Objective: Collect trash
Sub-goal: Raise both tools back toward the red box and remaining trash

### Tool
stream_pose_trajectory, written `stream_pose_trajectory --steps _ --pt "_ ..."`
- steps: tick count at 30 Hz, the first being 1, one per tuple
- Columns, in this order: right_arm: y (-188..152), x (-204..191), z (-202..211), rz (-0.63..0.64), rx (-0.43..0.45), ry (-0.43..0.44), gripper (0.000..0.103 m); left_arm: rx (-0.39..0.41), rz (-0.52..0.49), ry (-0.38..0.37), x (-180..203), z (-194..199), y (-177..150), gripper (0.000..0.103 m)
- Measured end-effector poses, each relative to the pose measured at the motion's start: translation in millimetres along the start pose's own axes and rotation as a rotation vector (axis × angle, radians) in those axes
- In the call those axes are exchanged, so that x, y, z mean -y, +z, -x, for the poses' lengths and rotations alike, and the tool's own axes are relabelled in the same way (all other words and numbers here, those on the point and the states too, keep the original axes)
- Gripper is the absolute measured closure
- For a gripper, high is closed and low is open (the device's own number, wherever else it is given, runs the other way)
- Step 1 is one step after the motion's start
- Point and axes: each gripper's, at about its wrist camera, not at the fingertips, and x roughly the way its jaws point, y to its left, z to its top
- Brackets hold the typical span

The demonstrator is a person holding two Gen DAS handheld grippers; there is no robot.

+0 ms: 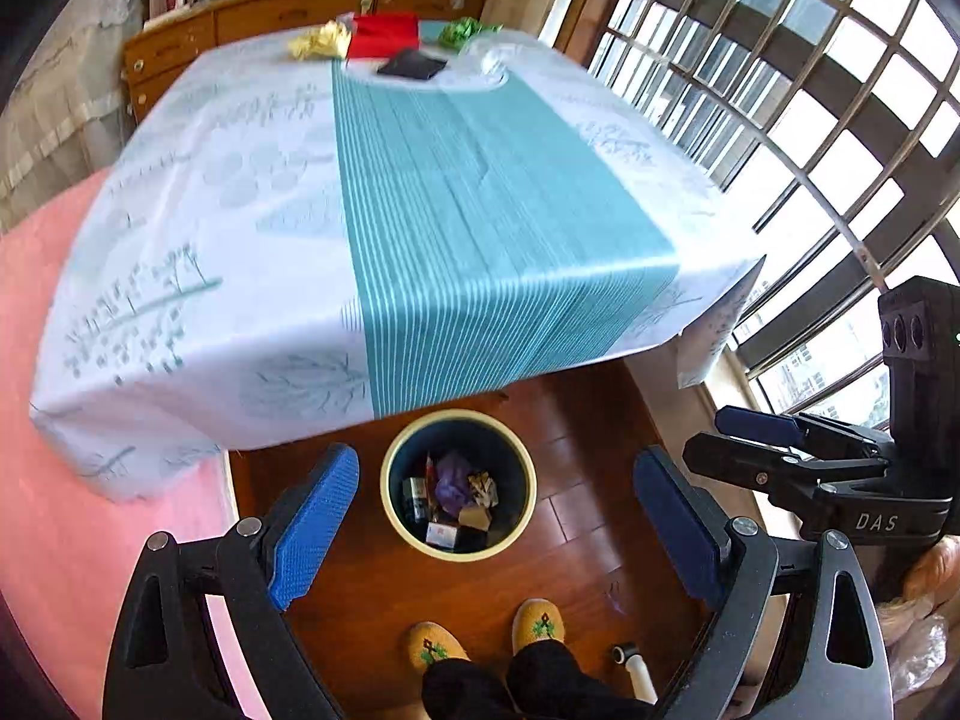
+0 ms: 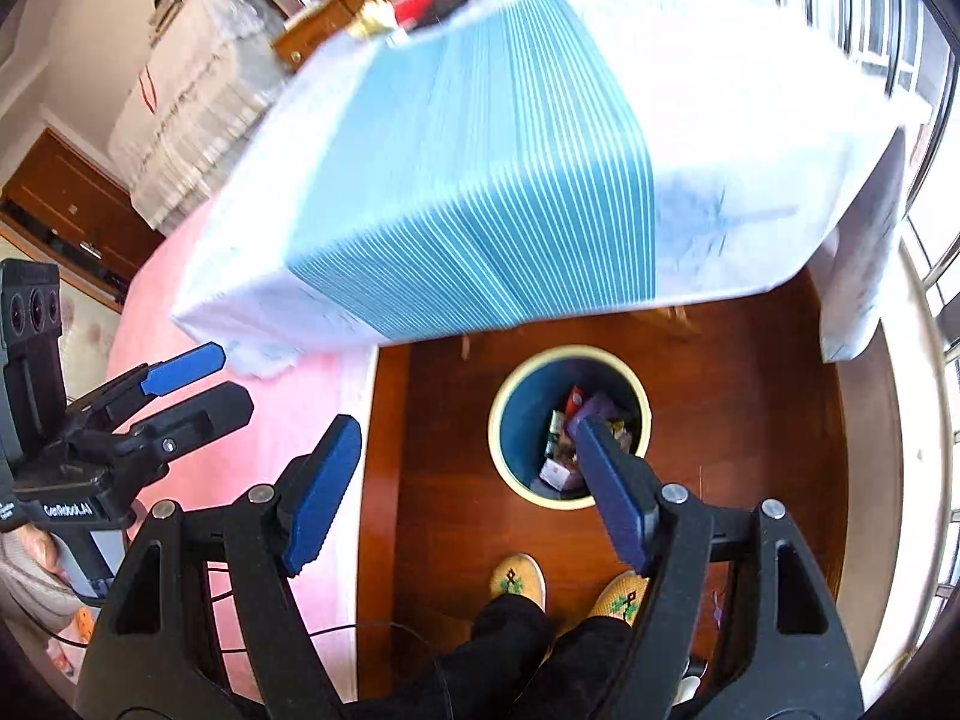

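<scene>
A round bin with a cream rim stands on the wooden floor below the table's near edge; it holds several pieces of trash. It also shows in the right wrist view. My left gripper is open and empty above the bin. My right gripper is open and empty, its right finger over the bin's rim. On the far end of the table lie a yellow crumpled wad, a red item, a black item, a green wad and clear plastic.
The table has a white and teal striped cloth. A pink surface is at the left. Barred windows are at the right, a wooden dresser behind. The person's slippered feet stand near the bin.
</scene>
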Motion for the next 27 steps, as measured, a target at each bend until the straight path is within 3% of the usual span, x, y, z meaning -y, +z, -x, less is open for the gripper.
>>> stream_pose_trajectory --steps 8,14,21,27 --pt "41 -53 91 0.039 0.136 -0.022 0.031 0.086 -0.061 0.011 25 98 45 0.009" --pt "71 -91 157 0.068 0.263 -0.061 0.031 0.138 -0.092 -0.022 34 159 85 0.009" --pt "100 -123 194 0.097 0.364 -0.108 0.031 0.212 -0.148 -0.046 40 188 131 0.009" --pt "127 -142 195 0.149 0.4 -0.155 0.031 0.225 -0.149 -0.036 39 184 172 0.009"
